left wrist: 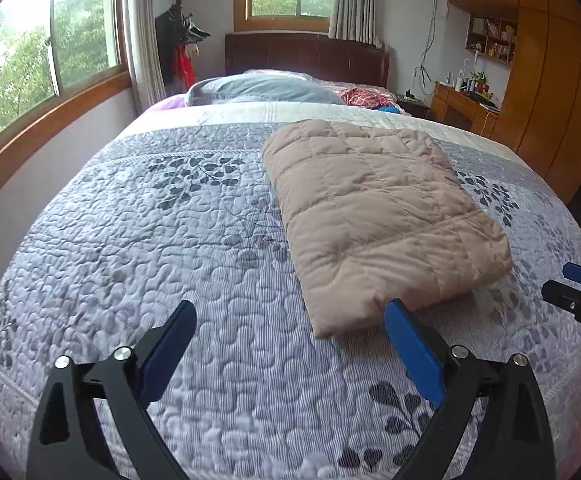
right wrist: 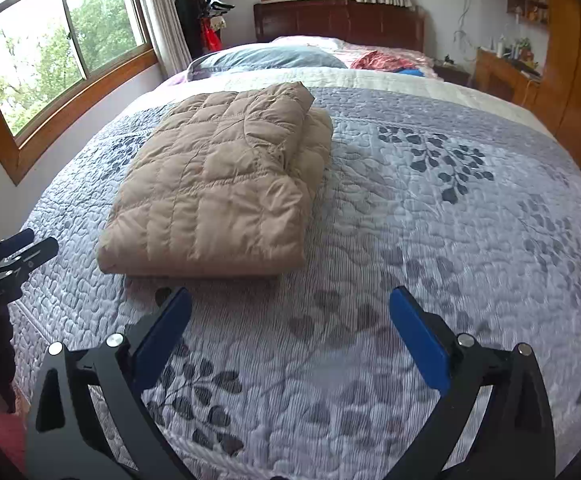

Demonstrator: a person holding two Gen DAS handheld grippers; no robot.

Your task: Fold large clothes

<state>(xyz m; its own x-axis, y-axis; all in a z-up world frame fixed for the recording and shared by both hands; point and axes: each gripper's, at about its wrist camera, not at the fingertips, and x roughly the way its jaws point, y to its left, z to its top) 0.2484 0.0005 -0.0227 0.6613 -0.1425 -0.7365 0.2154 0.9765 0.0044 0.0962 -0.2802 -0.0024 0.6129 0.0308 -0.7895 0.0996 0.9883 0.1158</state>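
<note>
A tan quilted down jacket lies folded into a flat rectangle on the bed; it also shows in the right wrist view, with a sleeve folded over its far right side. My left gripper is open and empty, hovering over the bedspread just in front of the jacket's near edge; its right fingertip is at that edge. My right gripper is open and empty, a little in front and to the right of the jacket. Each gripper shows at the other view's edge, the right one and the left one.
The bed has a grey-blue quilted spread with leaf print. A blue pillow and red clothes lie near the headboard. Windows line the left wall; a coat rack, desk and wooden wardrobe stand around.
</note>
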